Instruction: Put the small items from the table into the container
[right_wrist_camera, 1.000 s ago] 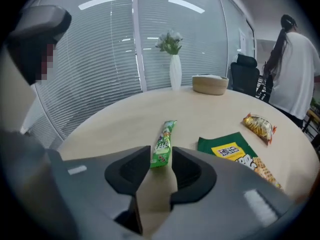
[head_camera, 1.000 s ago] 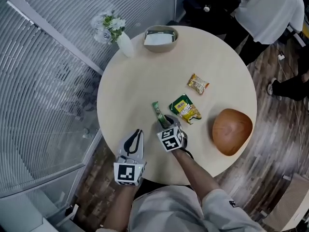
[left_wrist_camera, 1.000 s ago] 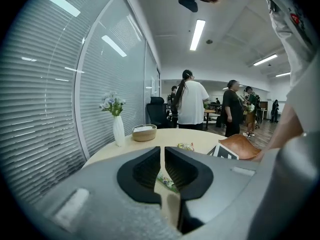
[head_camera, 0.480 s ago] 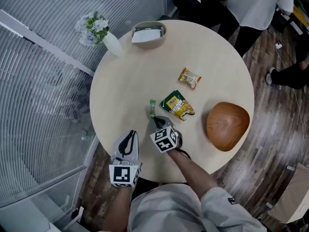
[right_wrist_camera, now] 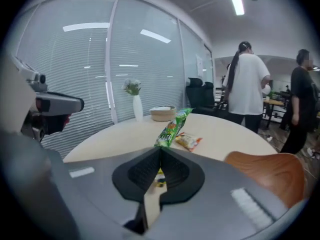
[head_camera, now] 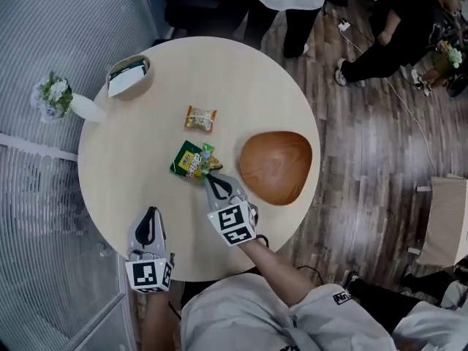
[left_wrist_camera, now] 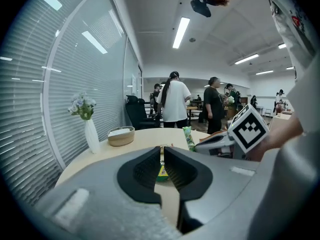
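My right gripper (head_camera: pixel 211 178) (right_wrist_camera: pixel 160 151) is shut on one end of a thin green stick packet (head_camera: pixel 208 154) (right_wrist_camera: pixel 172 126). It holds the packet up off the round table (head_camera: pixel 139 141), just left of the brown wooden bowl (head_camera: pixel 276 167) (right_wrist_camera: pixel 270 171). On the table lie a green snack packet (head_camera: pixel 187 159) under the held one and a yellow snack packet (head_camera: pixel 200 118) (right_wrist_camera: pixel 189 141) farther back. My left gripper (head_camera: pixel 150 215) (left_wrist_camera: pixel 162 149) hovers at the table's near left edge, jaws together with nothing between them.
A woven basket (head_camera: pixel 129 77) (left_wrist_camera: pixel 121 135) holding white paper and a white vase with flowers (head_camera: pixel 64 101) (left_wrist_camera: pixel 91 134) stand at the table's far left. A glass wall with blinds runs along the left. People stand beyond the table on the wooden floor (head_camera: pixel 365 145).
My right gripper shut on the green stick packet, lifted it off the table and carried it right toward the bowl. The head view swung, and my left gripper shifted slightly.
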Demonstrator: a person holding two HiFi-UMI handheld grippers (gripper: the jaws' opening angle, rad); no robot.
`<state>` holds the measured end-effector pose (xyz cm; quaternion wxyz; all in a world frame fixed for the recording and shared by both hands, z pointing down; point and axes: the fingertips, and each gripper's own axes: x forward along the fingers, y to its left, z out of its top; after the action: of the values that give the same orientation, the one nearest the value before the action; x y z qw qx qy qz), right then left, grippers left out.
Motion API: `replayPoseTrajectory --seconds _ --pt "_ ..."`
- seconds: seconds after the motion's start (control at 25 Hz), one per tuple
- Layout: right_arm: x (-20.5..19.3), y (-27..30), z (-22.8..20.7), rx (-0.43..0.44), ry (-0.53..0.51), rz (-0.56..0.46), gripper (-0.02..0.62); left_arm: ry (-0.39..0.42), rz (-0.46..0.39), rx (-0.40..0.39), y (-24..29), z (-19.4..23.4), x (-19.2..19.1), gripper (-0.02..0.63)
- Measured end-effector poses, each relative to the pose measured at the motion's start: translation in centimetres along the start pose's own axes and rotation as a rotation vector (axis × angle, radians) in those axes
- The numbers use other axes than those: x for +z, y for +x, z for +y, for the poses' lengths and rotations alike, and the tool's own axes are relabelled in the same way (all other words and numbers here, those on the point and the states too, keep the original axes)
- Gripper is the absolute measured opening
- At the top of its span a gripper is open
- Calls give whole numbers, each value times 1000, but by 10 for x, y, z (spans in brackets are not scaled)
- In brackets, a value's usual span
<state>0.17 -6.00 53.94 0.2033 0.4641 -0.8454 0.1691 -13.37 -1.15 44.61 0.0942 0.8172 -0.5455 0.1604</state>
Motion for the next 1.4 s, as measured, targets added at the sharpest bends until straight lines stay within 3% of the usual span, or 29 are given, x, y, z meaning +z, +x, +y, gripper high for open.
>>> replayPoseTrajectory --seconds 0.12,0.28,0.56,0.84,1.08,1.4 --pt "6 -41 -63 -137 26 -24 5 24 -7 -56 12 -21 10 15" --pt "-12 -84 -131 -277 81 25 5 49 -13 -121 27 -43 22 14" --pt "-61 -106 -181 -328 157 181 6 70 -9 -157 33 -63 23 14" --pt "-71 -112 -191 -379 179 174 46 96 12 -147 34 -57 22 15" --pt "-38 -102 -159 -328 109 62 26 73 20 -114 35 -51 12 19" --pt "-6 -40 -65 -104 8 21 12 -16 35 -32 31 -31 -3 12"
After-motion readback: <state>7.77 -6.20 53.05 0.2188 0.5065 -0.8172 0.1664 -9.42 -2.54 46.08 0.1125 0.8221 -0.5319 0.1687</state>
